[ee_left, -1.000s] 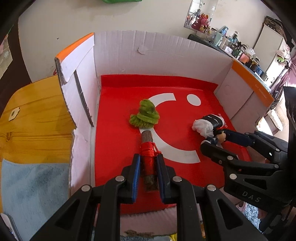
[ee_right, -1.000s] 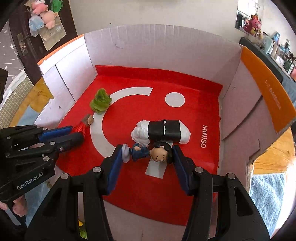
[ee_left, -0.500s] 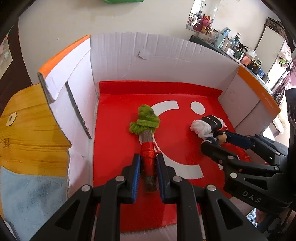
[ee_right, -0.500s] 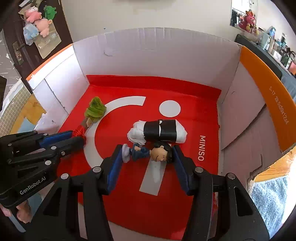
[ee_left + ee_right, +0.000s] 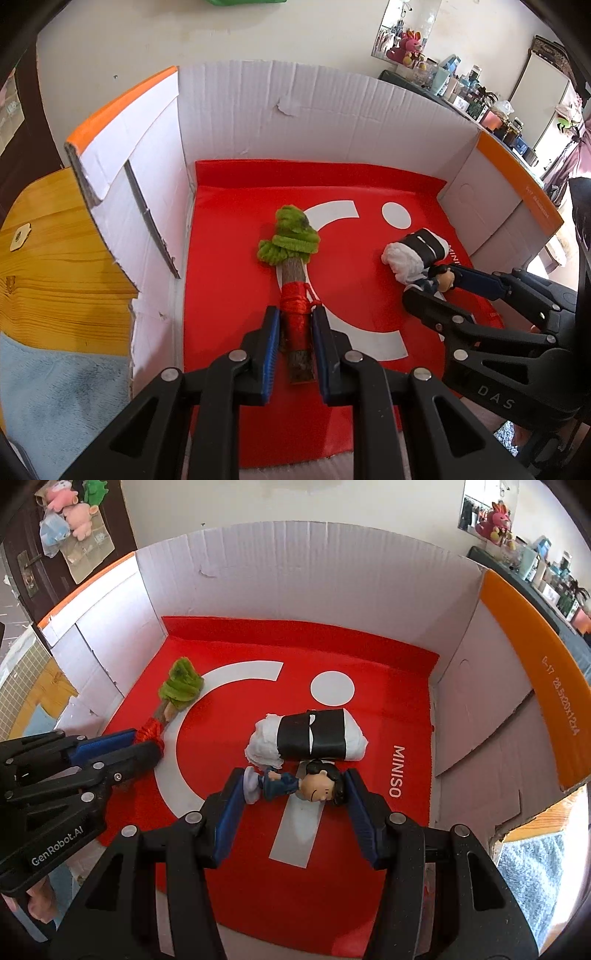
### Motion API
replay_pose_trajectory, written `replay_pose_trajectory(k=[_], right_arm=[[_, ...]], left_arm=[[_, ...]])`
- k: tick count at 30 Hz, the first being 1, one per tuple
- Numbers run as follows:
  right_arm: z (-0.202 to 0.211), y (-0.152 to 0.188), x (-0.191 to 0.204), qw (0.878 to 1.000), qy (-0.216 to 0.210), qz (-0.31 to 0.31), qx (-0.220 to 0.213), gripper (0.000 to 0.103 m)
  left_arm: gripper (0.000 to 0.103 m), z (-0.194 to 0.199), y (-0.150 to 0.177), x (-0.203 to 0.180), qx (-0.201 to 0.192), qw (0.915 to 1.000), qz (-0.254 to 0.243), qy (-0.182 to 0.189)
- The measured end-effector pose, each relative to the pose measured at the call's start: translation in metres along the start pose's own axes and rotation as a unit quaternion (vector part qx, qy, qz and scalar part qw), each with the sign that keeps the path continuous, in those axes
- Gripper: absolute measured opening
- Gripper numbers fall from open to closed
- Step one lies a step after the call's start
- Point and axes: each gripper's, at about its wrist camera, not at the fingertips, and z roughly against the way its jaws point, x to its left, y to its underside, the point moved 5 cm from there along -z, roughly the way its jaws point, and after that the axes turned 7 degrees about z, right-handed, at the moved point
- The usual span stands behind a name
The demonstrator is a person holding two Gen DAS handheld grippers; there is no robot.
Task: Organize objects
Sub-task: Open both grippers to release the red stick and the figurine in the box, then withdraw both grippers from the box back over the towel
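Note:
My left gripper (image 5: 294, 325) is shut on a toy tree: a wooden stick with red thread (image 5: 295, 317) and a green yarn top (image 5: 290, 240), held low over the red floor (image 5: 236, 258) of a cardboard box. The tree also shows in the right wrist view (image 5: 173, 694). My right gripper (image 5: 295, 786) is shut on a small cartoon figurine (image 5: 295, 781), lying sideways between the pads. A white roll with a black band (image 5: 312, 734) lies on the red floor just beyond the figurine.
The box has white walls (image 5: 295, 125) with orange flaps at left (image 5: 122, 99) and right (image 5: 535, 686). A wooden table (image 5: 40, 251) and a blue cloth (image 5: 66, 398) lie outside the left wall.
Both grippers have moved forward and deeper into the box, still holding their toys. The tree's green top now stretches out in line with its stick.

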Motion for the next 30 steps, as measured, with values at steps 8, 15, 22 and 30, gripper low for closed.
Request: replay_pose_trajectory(k=[8, 15, 22, 30], right_arm=[[0.001, 0.003, -0.004, 1.000, -0.005, -0.004, -0.002, 0.052], [0.005, 0.001, -0.004, 1.000, -0.004, -0.002, -0.007, 0.063], [0.008, 0.002, -0.004, 1.000, -0.005, -0.005, -0.011, 0.063], [0.017, 0.002, -0.003, 1.000, -0.006, -0.008, -0.024, 0.066]], left_arm=[[0.018, -0.001, 0.000, 0.000, 0.000, 1.0000, 0.001, 0.001], [0.019, -0.002, 0.001, -0.001, -0.003, 1.0000, 0.001, 0.000], [0.023, -0.001, 0.001, -0.003, -0.004, 1.0000, 0.000, 0.001], [0.034, 0.009, 0.001, -0.006, -0.016, 0.9999, -0.003, 0.003]])
